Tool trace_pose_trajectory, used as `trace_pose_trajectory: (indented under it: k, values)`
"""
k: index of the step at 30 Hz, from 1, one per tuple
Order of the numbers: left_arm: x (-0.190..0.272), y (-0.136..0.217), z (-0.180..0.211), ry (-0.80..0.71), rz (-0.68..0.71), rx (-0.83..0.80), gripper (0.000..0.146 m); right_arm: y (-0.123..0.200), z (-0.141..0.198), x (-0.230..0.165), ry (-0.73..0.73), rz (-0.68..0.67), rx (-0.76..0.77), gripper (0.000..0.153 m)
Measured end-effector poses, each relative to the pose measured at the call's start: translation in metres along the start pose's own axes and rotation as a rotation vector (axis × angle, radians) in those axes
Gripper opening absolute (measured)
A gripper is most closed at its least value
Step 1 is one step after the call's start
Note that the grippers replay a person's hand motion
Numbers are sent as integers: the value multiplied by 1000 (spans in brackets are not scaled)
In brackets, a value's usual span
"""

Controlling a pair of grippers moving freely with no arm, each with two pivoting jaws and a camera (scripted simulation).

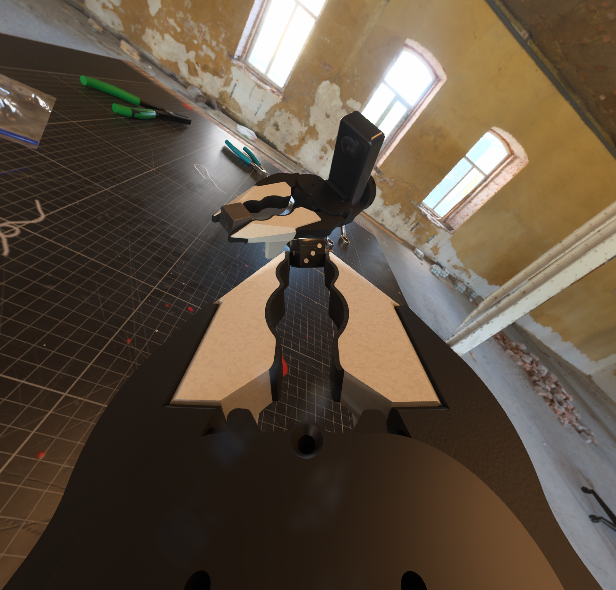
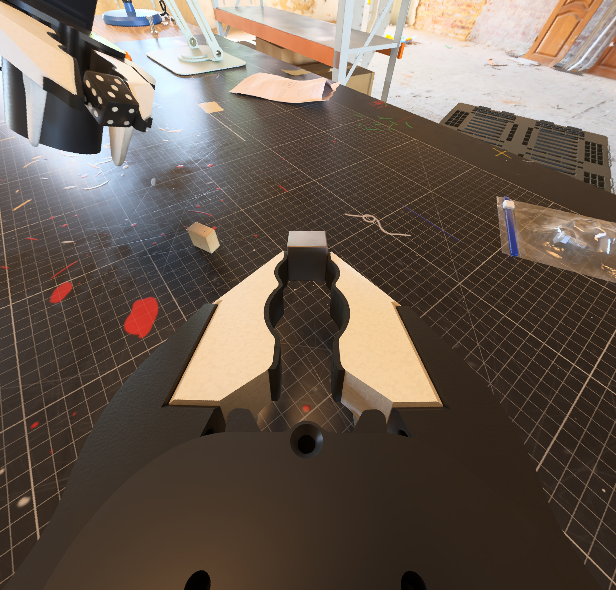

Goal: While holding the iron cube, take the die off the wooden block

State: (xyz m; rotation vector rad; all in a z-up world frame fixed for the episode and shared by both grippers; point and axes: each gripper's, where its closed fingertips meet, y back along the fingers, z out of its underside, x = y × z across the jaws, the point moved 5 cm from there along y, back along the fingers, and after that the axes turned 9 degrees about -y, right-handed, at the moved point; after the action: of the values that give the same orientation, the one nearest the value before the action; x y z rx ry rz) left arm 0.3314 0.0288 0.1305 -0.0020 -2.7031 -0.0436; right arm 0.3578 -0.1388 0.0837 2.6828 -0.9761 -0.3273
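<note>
My left gripper is shut on the black die with white pips and holds it in the air above the mat. My right gripper is shut on the dark grey iron cube, also off the mat. The pale wooden block lies tilted on the black cutting mat, left of the right gripper, with nothing on it. In the right wrist view the left gripper hangs at the upper left with the die. In the left wrist view the right gripper holds the cube just beyond the die.
Green-handled pliers and teal cutters lie far on the mat. A clear plastic bag with small parts lies at the right. A lamp base, paper sheets and a metal shelf stand at the back.
</note>
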Motion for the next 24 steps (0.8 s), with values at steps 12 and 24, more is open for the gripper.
trace_pose_trajectory:
  k: [12, 24]
  values:
    - [-16, -4, 15, 240, -84, -11, 20, 0, 0, 0, -2, -2, 0, 22]
    - [-39, 3, 49, 399, -234, -160, 20, 0, 0, 1, -11, -6, -3, 22]
